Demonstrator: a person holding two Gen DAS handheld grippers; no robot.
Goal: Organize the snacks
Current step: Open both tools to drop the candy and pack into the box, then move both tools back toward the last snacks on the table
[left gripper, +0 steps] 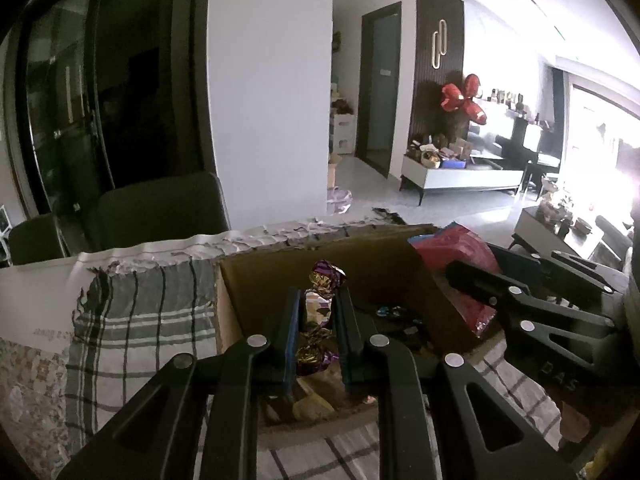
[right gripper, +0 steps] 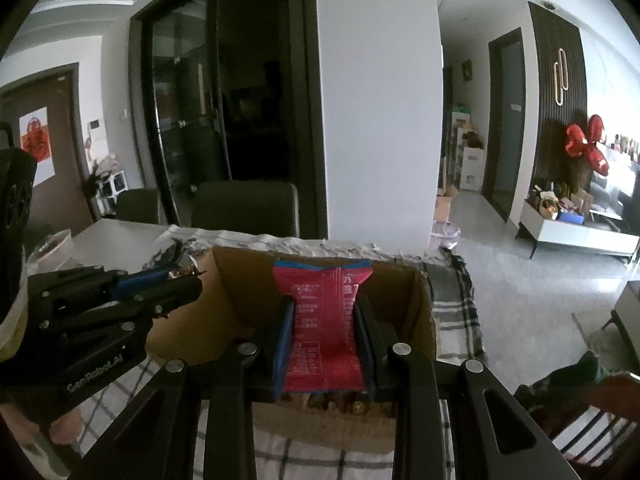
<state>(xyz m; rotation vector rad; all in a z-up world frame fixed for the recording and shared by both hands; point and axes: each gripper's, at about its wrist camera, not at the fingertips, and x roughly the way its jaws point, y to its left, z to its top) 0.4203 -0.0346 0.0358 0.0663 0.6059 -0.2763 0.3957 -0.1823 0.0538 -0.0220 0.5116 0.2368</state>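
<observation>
Left wrist: my left gripper (left gripper: 318, 320) clamps a candy (left gripper: 320, 304) over the box (left gripper: 256, 280); my right gripper (right gripper: 324, 320) grips a red packet (right gripper: 324, 320).

Plaid cloth (left gripper: 132, 320), dark chairs (right gripper: 246, 208), perhaps balloons (left gripper: 464, 98).

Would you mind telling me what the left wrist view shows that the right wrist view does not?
Only the left wrist view shows the purple candy clamped in the left tool and a low white cabinet in full. Only the right wrist view shows the brown door with a red paper cutting. Both show the cardboard box, red snack packet, checked cloth and red balloons.
</observation>
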